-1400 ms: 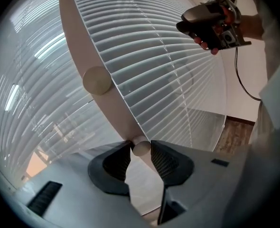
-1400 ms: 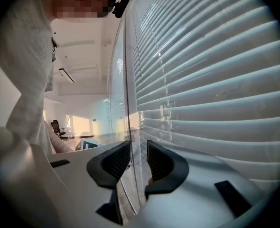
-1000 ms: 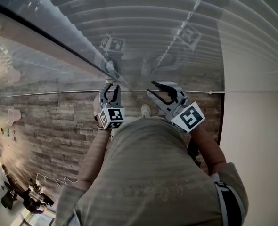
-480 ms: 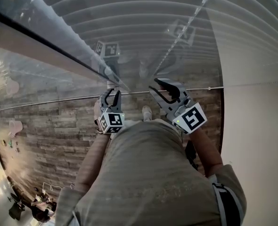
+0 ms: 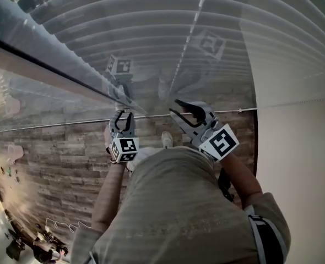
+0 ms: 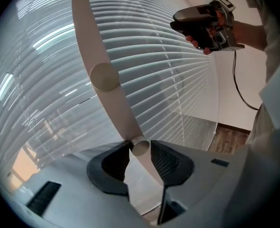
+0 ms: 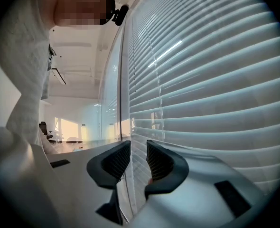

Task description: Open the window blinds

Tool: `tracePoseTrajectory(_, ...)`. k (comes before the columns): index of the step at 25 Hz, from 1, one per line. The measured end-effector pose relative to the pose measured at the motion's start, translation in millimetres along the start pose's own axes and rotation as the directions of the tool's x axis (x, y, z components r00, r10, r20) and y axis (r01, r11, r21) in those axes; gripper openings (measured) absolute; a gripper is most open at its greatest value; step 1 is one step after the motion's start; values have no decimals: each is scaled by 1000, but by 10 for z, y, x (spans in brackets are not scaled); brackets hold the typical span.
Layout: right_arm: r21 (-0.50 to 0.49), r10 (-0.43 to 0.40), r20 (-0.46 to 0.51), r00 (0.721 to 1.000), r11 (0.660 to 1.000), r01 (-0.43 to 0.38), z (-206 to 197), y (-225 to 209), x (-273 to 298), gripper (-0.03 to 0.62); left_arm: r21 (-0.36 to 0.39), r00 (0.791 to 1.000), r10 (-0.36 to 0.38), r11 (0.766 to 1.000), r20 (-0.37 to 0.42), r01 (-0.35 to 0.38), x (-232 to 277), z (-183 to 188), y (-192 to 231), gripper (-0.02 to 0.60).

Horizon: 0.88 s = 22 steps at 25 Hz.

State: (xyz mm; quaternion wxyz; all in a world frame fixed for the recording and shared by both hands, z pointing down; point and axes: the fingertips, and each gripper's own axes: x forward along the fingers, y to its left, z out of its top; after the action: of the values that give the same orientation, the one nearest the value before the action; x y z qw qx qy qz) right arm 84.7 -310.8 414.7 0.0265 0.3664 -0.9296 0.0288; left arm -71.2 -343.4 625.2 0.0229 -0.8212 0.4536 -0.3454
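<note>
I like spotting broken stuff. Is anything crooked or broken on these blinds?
Nothing stands out. The blind slats lie even and parallel, none visibly bent. The white wand slants only because the left gripper grips its lower end.

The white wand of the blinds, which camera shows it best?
The left gripper view: the white wand runs long and close down to the left gripper, whose jaws clamp it. The head view shows at most a short blurred bit above that gripper. The right gripper view shows none of it.
</note>
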Motion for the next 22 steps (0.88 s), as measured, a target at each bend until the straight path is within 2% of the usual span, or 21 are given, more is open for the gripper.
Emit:
tracePoseTrajectory(5, -9, 18, -30, 999, 1000, -19, -83, -57, 2, 110, -24, 1000, 27, 999, 7, -26, 57, -36, 24, 143)
tracePoseTrajectory(10, -6, -4, -22, 1000, 1000, 4, -99, -55, -35, 110, -43, 1000, 23, 999, 17, -23, 75, -64, 23, 143)
tracePoseTrajectory(15, 41, -47, 9, 999, 998, 46, -229, -91, 86, 110, -27, 1000, -4, 1000, -1, 4, 178, -228, 8, 143)
tracePoseTrajectory(22, 54, -72, -1, 997, 996, 72, -142, -98, 61, 110, 6, 999, -38, 999, 0, 38, 95, -92, -35, 143)
